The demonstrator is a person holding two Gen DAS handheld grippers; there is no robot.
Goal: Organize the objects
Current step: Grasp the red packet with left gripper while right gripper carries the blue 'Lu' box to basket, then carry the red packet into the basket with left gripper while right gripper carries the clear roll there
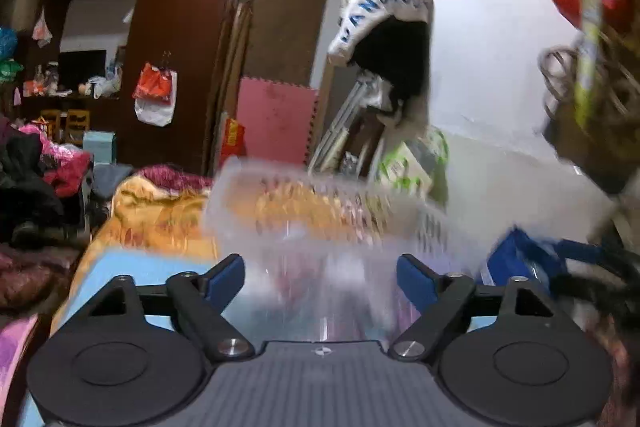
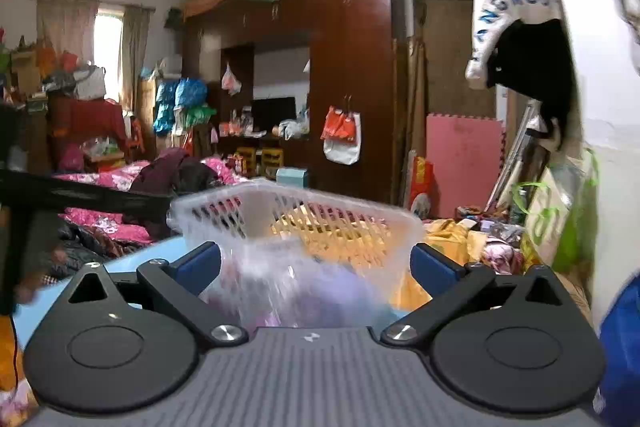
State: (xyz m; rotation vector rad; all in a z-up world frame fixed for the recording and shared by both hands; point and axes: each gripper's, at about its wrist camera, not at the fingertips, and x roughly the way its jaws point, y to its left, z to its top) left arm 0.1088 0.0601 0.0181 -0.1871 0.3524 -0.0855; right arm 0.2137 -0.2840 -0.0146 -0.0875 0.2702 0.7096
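A clear white plastic basket with slotted walls (image 1: 320,211) stands tilted right in front of my left gripper (image 1: 320,277), blurred by motion. The same basket (image 2: 296,215) fills the space ahead of my right gripper (image 2: 316,267). Both grippers have their blue-padded fingers spread wide, with the basket's near wall between them. Blurred pink and purple contents (image 2: 312,287) show through the basket's clear wall; I cannot tell what they are. I cannot tell if either gripper touches the basket.
A light blue surface (image 1: 132,267) lies under the basket. An orange blanket (image 1: 160,219) and piled clothes (image 2: 120,219) lie beyond. A blue bag (image 1: 516,259) sits to the right. A dark wardrobe (image 2: 348,67) and a pink foam mat (image 2: 464,155) stand behind.
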